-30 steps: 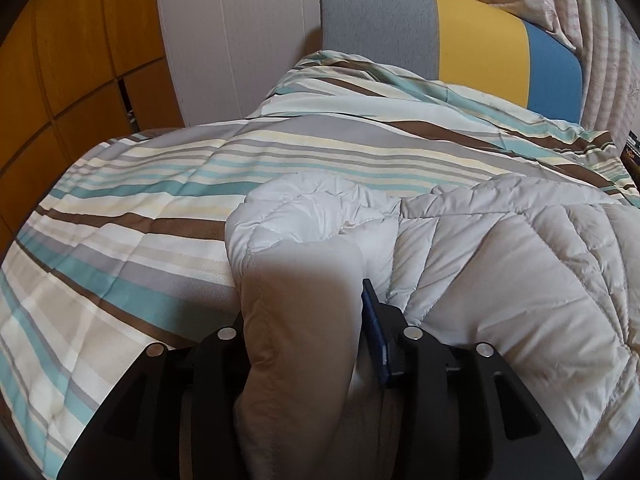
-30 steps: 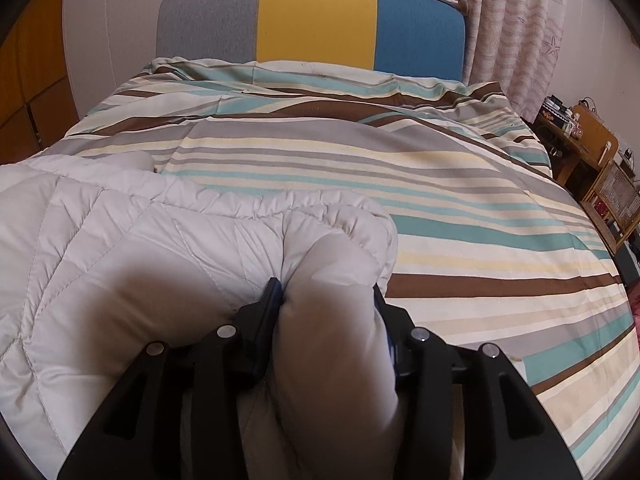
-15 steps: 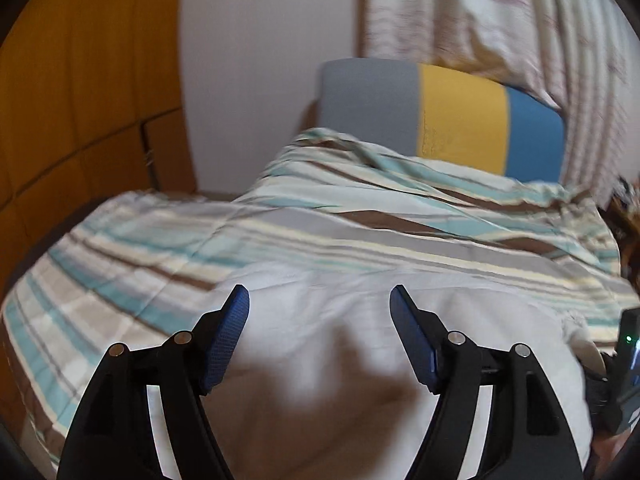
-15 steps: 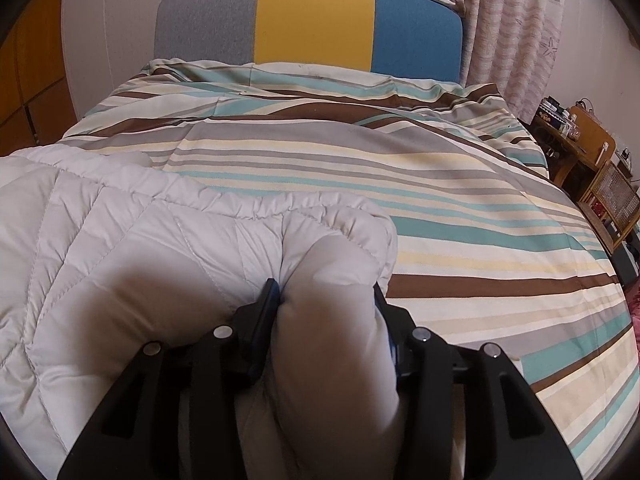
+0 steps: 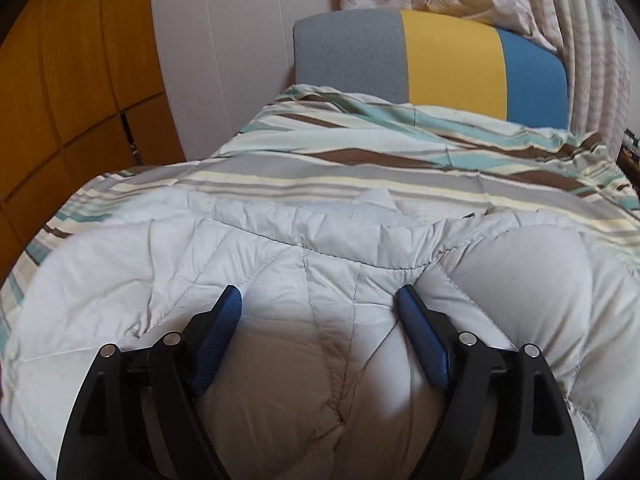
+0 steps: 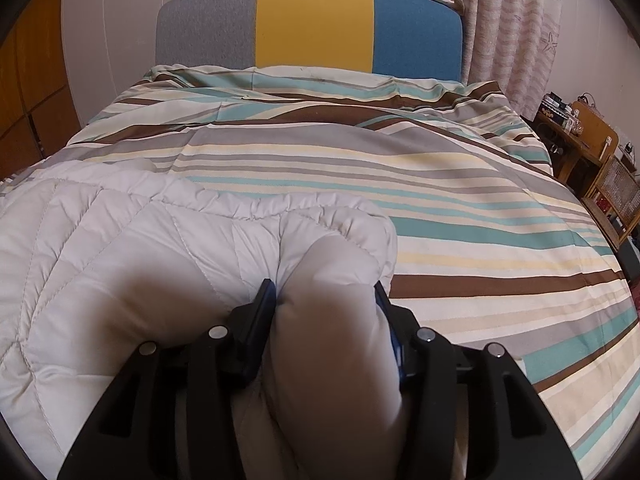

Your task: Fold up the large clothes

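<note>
Padded grey jacket [image 6: 120,264]: my right gripper [image 6: 326,300] pinches its corner (anchoring the fold); left gripper [image 5: 320,304] just opened, empty.

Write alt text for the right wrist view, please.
The right gripper pinches a fold of the pale grey quilted down jacket, which lies on a striped bedspread. Behind stands a grey, yellow and blue headboard.

Padded jacket [image 5: 280,280]: pale grey, quilted. Bedcover [image 6: 460,208]: teal, brown, cream, grey stripes. Headboard [image 6: 312,24]: grey, yellow, blue blocks. Curtain [image 6: 512,32]: pink starfish print.
</note>
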The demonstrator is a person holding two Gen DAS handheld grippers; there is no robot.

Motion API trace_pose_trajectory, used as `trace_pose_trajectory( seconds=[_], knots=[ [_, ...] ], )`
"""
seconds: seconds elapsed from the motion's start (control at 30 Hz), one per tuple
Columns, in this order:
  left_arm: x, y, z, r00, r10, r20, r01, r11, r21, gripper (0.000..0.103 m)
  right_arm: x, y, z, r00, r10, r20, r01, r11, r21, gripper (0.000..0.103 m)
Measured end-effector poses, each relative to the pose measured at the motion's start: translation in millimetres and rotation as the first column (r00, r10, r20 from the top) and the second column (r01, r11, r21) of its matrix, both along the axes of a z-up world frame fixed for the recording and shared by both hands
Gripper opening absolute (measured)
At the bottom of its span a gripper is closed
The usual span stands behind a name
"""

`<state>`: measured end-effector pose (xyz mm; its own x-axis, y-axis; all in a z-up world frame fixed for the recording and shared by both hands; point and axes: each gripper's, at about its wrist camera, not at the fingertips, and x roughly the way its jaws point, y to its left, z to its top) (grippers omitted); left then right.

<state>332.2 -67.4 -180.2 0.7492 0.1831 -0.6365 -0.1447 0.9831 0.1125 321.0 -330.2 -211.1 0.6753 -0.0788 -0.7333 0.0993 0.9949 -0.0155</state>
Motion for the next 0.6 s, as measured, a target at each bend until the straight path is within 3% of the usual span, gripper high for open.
trace_pose_trajectory(
  seconds=[0.17,0.33,0.43,0.6],
  knots=[
    [5,1,-6,1.0,-0.005,-0.024,0.005,1.0,-0.015,0.081,-7,0,14,1.0,0.003,-0.009,-0.003,1.0,0.002,0.057],
    [5,0,-6,1.0,-0.005,-0.029,0.005,1.0,-0.011,0.081,-45,20,73,0.988,0.018,0.156,-0.031,0.996,0.082,0.057],
    [4,1,-5,1.0,-0.007,-0.029,0.007,1.0,-0.016,0.081,-47,51,92,0.978,0.079,0.192,-0.1,0.99,0.103,0.057],
    [4,3,-4,1.0,-0.009,-0.028,0.008,1.0,-0.025,0.081,-18,93,71,0.98,0.15,0.128,-0.163,0.982,0.097,0.056]
  ],
)
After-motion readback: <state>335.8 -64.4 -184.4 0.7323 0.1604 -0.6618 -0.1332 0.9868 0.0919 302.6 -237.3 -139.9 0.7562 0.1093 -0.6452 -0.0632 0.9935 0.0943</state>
